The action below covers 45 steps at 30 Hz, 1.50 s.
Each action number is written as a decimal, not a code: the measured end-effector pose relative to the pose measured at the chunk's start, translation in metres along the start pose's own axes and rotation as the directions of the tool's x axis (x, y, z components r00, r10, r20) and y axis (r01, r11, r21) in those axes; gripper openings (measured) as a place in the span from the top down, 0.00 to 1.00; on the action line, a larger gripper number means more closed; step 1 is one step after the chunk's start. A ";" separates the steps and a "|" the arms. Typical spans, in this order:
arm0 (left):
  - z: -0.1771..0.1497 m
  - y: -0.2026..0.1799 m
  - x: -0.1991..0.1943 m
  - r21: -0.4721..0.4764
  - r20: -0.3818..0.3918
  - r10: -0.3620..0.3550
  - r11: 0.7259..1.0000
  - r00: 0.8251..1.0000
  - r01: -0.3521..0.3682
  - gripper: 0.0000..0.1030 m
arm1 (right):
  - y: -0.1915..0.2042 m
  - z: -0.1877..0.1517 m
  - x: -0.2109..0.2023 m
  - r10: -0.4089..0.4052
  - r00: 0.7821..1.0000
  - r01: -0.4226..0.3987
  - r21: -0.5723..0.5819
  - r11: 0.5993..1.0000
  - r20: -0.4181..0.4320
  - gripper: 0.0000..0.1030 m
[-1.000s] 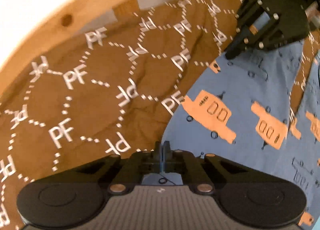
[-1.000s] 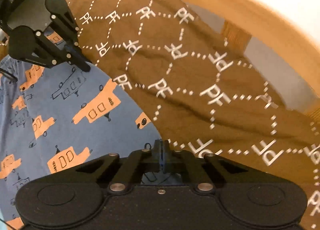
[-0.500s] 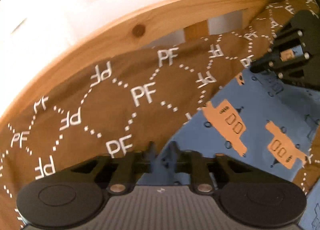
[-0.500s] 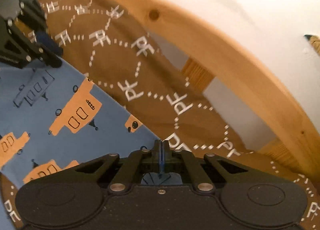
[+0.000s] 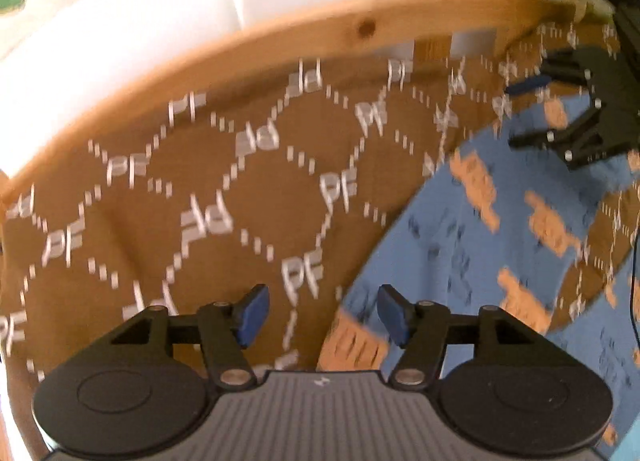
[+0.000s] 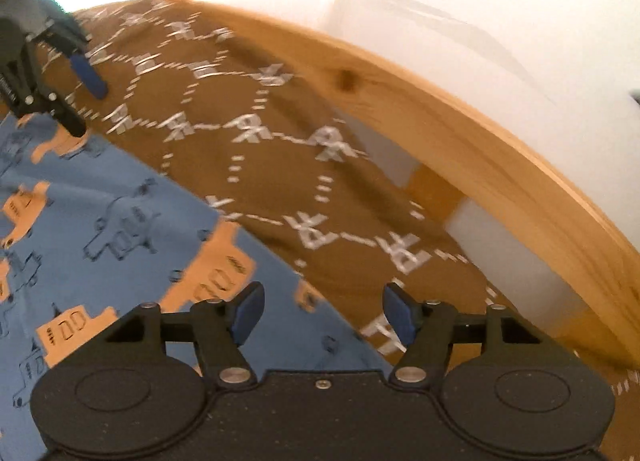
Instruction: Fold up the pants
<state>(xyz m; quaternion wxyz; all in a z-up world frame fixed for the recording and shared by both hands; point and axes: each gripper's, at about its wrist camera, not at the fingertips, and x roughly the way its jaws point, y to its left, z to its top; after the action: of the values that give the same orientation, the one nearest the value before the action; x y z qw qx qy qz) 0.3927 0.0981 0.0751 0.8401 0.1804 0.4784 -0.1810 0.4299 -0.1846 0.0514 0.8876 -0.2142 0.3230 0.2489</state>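
The blue pants (image 5: 460, 261) with orange vehicle prints lie flat on a brown bedspread (image 5: 240, 201) with white PF lettering. My left gripper (image 5: 322, 315) is open and empty, just above the pants' near corner. My right gripper (image 6: 322, 311) is open and empty above the pants' edge (image 6: 120, 229). Each gripper shows in the other's view: the right one at the far right (image 5: 532, 111), the left one at the far left (image 6: 82, 105), both with jaws apart over the far edge of the pants.
A curved wooden bed rail (image 5: 280, 45) runs along the far side of the bedspread, also in the right wrist view (image 6: 460, 133). A white wall (image 6: 480, 21) stands behind it.
Both grippers were shut on the pants' edge one second ago. The left opened first, then the right. Both have let the cloth go and drawn back a little.
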 end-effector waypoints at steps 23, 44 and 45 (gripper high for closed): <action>-0.010 -0.020 0.008 0.099 -0.131 0.077 0.993 0.988 -0.065 0.67 | 0.026 0.009 0.032 0.041 0.995 -0.050 -0.102 0.994 -0.093 0.98; -0.070 -0.097 -0.046 0.106 0.313 0.460 0.853 0.831 -0.512 1.00 | 0.079 -0.023 -0.066 -0.195 0.965 0.205 -0.043 0.978 0.178 1.00; -0.076 -0.102 -0.050 0.100 0.325 0.456 0.855 0.829 -0.510 1.00 | 0.084 -0.030 -0.075 -0.198 0.961 0.208 -0.035 0.977 0.193 1.00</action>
<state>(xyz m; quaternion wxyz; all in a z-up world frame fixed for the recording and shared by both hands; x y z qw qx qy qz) 0.2645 0.0523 0.0688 0.8990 0.3436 0.2699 -0.0295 0.3173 -0.1577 0.0633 0.9288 -0.2460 0.2069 0.1846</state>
